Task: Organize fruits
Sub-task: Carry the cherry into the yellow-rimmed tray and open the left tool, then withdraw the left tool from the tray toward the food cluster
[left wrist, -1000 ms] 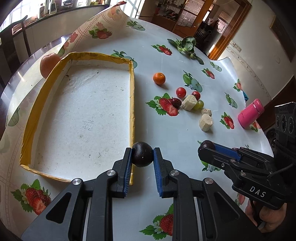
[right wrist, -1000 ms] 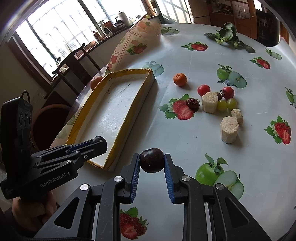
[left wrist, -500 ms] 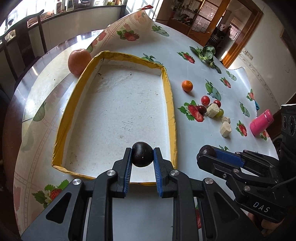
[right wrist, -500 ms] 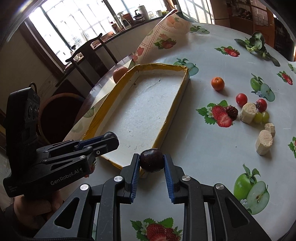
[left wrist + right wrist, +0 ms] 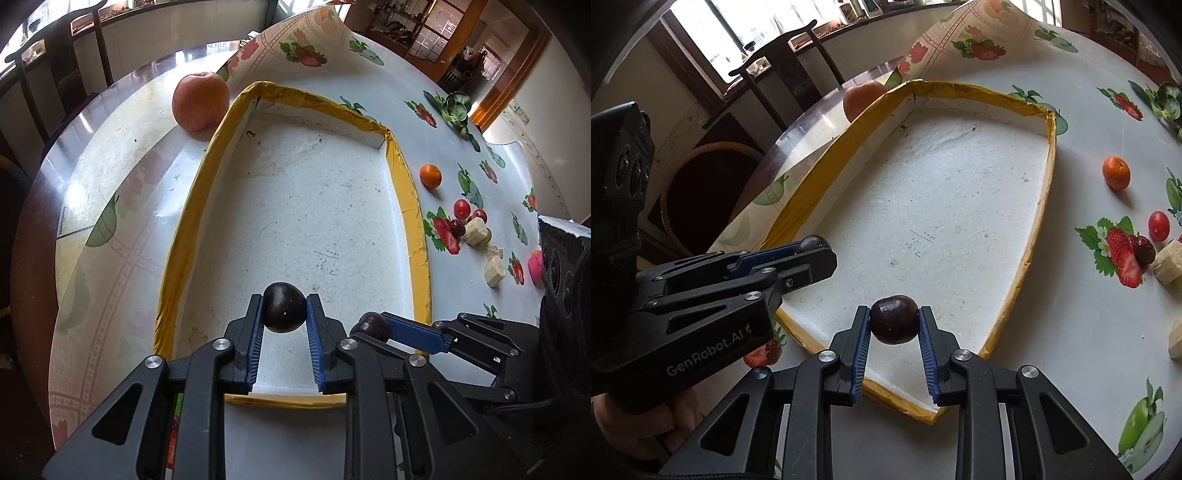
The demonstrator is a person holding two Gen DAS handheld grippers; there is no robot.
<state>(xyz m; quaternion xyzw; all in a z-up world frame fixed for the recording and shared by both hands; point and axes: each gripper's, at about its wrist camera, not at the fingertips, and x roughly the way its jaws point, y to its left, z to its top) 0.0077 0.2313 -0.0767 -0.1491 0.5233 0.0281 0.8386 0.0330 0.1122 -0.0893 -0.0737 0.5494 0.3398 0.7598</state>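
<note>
Both dark plums have been carried over the yellow-edged tray [image 5: 408, 206], so dropping is near. One plum [image 5: 284, 312] is squeezed by the left tongs [image 5: 285, 314]. One plum [image 5: 894, 319] is squeezed by the right tongs [image 5: 894, 320]. On the bench [image 5: 1071, 314], at 3 o'clock, one orange [image 5: 1116, 172] is waiting.

Two dark round plums [image 5: 284, 312] [image 5: 894, 319] hang above the near end of a shallow yellow-rimmed tray [image 5: 412, 236] (white inside); other small fruits [image 5: 430, 175] lie right.
</note>
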